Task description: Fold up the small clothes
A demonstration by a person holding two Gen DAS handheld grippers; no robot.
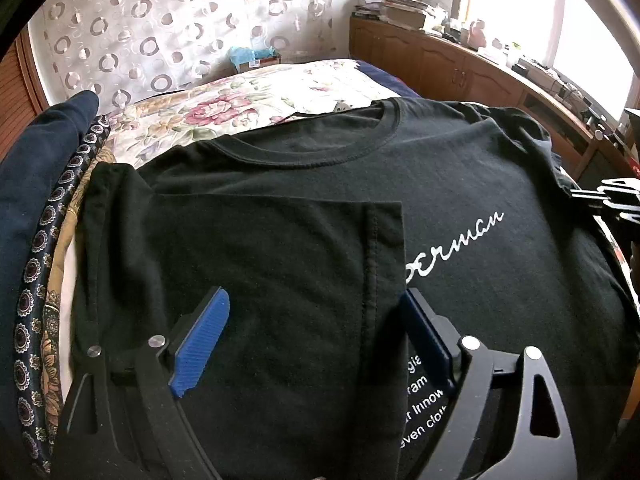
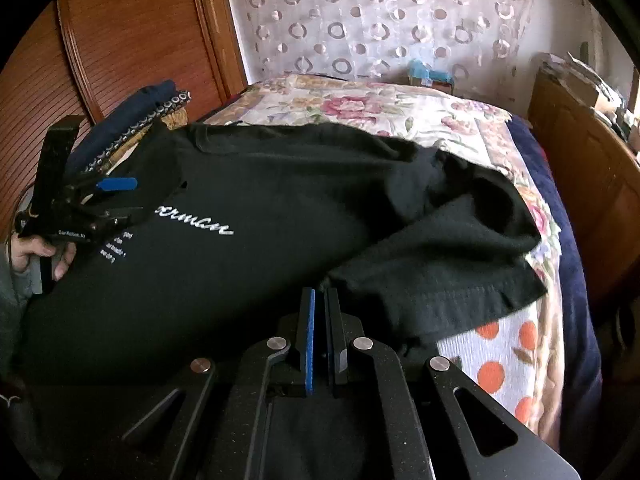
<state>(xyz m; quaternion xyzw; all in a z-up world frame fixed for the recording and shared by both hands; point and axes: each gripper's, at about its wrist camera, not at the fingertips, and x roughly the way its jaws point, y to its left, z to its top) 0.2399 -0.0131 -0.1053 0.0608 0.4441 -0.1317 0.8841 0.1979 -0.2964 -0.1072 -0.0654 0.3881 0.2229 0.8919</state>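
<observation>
A black T-shirt (image 1: 460, 184) with white lettering lies spread on the bed, its left side folded inward over the chest. My left gripper (image 1: 316, 308) is open, its blue pads (image 1: 204, 336) straddling the folded panel just above the cloth. In the right wrist view the same shirt (image 2: 280, 200) fills the middle, with its right sleeve (image 2: 436, 276) bunched and lifted. My right gripper (image 2: 320, 300) is shut on the shirt's edge near that sleeve. The left gripper also shows at the far left of the right wrist view (image 2: 116, 188), held in a hand.
The bed has a floral cover (image 1: 248, 100) and an orange-dotted sheet (image 2: 500, 360). A pile of dark blue and patterned clothes (image 1: 44, 184) lies at the left. A wooden cabinet (image 1: 460, 68) with clutter runs along the right, a wooden door (image 2: 132, 40) stands behind the bed.
</observation>
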